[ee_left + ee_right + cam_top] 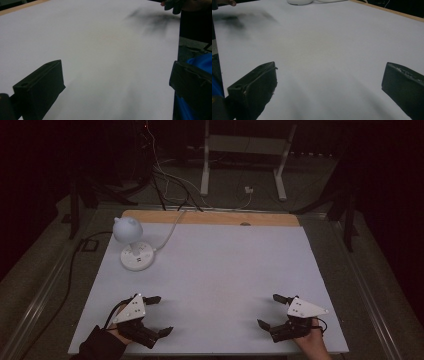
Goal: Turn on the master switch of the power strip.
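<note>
Dim room, dark floor, cables trailing behind a white-topped table (pixel 220 270) with a strip of bare wood along its far edge. Both grippers sit near the table's near edge, well apart from each other: the left gripper (pixel 159 315) by the near left corner, the right gripper (pixel 268 310) by the near right corner. Each has its jaws spread wide and nothing between them; both gripper views confirm this, with only bare white top between the black jaws.

Nearest thing to work on is the small lamp (pixel 128 230) with a pale round head, standing on a round white base (pixel 136 256) near the far left corner, a white cord (pixel 170 231) running off the far edge. It stands well apart from both grippers, closer to the left one.

My guess is that it will handle light and a bit top-heavy: hard smooth plastic, likely slippery on the rounded head, and the thin neck looks like the weak point. The base rim seems the safer place to take hold, low and flat, with the cord watched for drag.

From the high view you get the lamp's whole shape. In the right gripper view the base (pixel 299 2) shows at the top edge. In the left gripper view the right gripper (pixel 173 5) shows at the far corner, plus something blue (pixel 200 62) beside the table's edge
</note>
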